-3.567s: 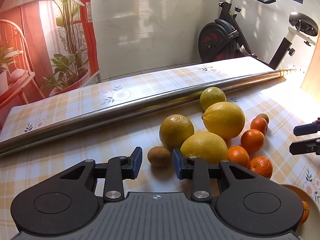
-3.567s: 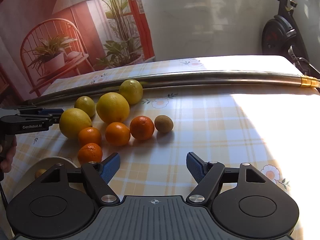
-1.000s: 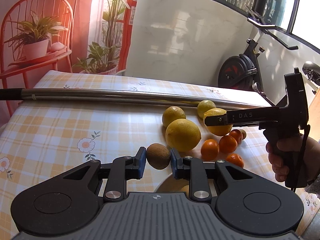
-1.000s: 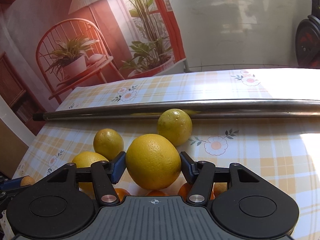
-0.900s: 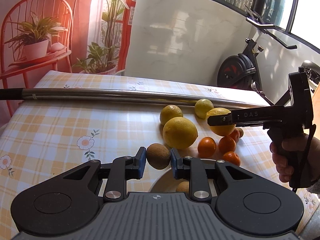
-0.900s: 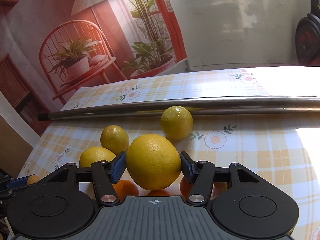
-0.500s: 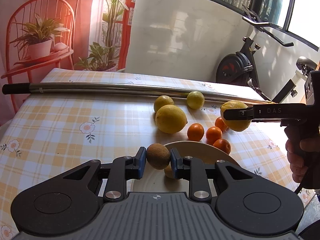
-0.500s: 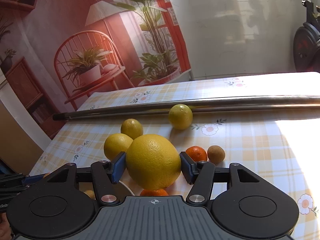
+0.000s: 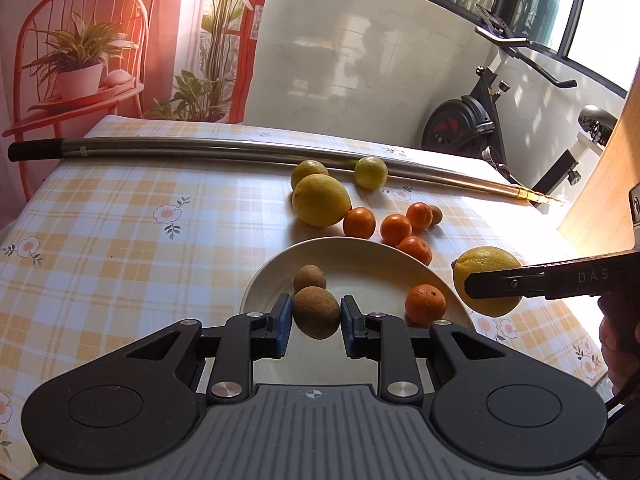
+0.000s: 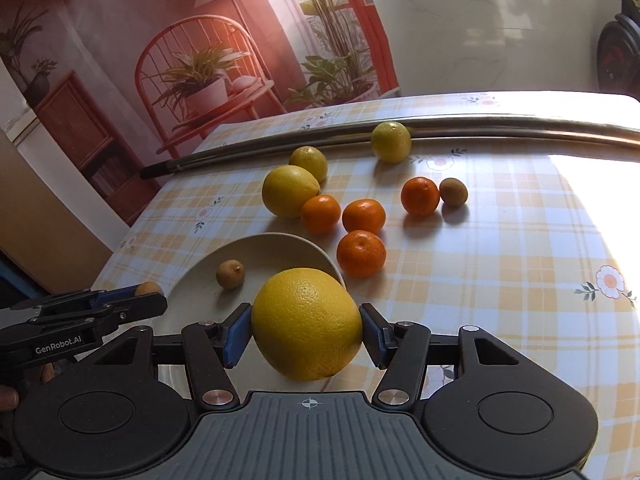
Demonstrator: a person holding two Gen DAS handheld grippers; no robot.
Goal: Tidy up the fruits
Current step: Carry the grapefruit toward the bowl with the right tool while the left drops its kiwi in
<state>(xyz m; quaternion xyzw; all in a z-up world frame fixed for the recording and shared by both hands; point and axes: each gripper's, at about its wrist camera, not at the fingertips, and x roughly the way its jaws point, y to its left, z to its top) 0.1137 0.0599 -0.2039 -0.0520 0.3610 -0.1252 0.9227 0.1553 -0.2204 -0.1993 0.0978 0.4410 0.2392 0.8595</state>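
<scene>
My left gripper [image 9: 315, 326] is shut on a brown kiwi [image 9: 316, 312] and holds it above the near part of a cream plate [image 9: 360, 246]. A second kiwi [image 9: 309, 278] and a mandarin [image 9: 425, 305] lie in the plate. At the plate's right edge my right gripper [image 10: 307, 334] is shut on a large yellow citrus [image 10: 308, 324], raised off the table. In the right wrist view the plate [image 10: 256, 240] shows one kiwi [image 10: 231, 275], and the citrus hides the mandarin. The left gripper [image 10: 150, 296] comes in from the left.
Beyond the plate, several mandarins [image 10: 361, 253], a loose kiwi [image 10: 453, 191] and three yellow citrus [image 10: 290, 190] lie on the checked tablecloth. A long steel pole [image 9: 240, 152] runs along the far side. An exercise bike [image 9: 472, 128] stands behind the table. A hand [image 9: 618, 344] holds the right gripper.
Both grippers have drawn back towards the plate with their fruit. The kiwi now hangs over the plate, and the large citrus has come down to the plate's right edge.
</scene>
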